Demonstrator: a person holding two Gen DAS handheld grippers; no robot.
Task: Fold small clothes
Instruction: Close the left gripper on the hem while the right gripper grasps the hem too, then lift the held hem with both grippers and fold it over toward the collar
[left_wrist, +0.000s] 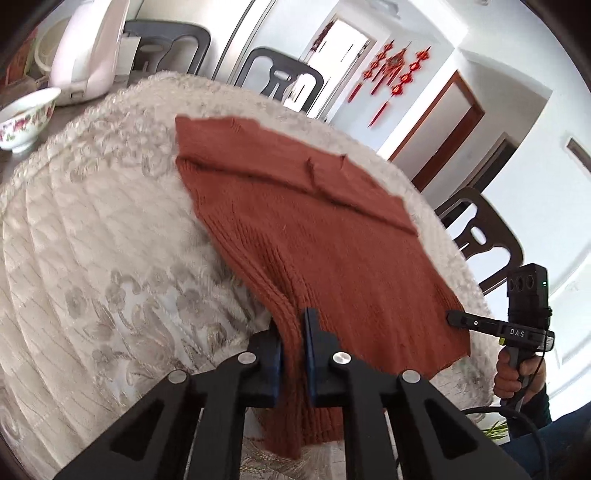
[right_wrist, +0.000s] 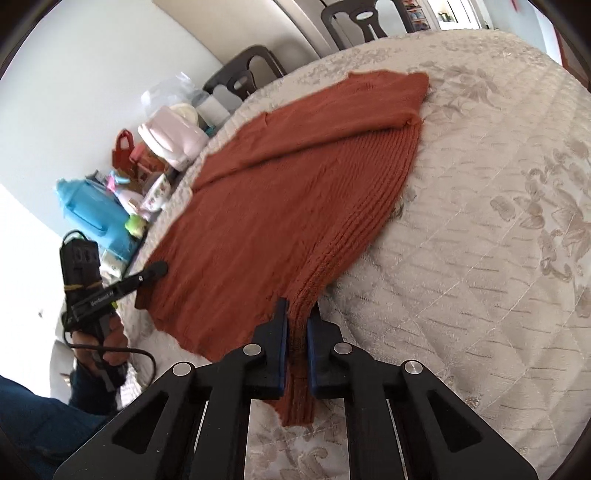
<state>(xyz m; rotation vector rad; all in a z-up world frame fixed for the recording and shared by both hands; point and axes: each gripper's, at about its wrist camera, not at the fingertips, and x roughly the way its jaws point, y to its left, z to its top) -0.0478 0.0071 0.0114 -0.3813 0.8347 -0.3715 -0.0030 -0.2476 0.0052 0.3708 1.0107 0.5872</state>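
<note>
A rust-red knitted garment (left_wrist: 295, 206) lies spread on a cream quilted cloth (left_wrist: 92, 240) covering the table. My left gripper (left_wrist: 293, 332) is shut on the garment's ribbed near corner, and the knit bunches between its blue pads. In the right wrist view the same garment (right_wrist: 266, 206) runs away from me with one side folded over at the far end. My right gripper (right_wrist: 297, 314) is shut on the ribbed hem at the other near corner. Each gripper shows in the other's view: the right one (left_wrist: 452, 317) at the garment's edge, the left one (right_wrist: 160, 266) likewise.
A floral bowl (left_wrist: 26, 118) and a white appliance (left_wrist: 88, 48) stand at the table's far left. Dark chairs (left_wrist: 280, 77) ring the table. A blue container (right_wrist: 96, 214) and several small items crowd the table's left side. The person's hand (right_wrist: 107, 343) holds the left gripper's handle.
</note>
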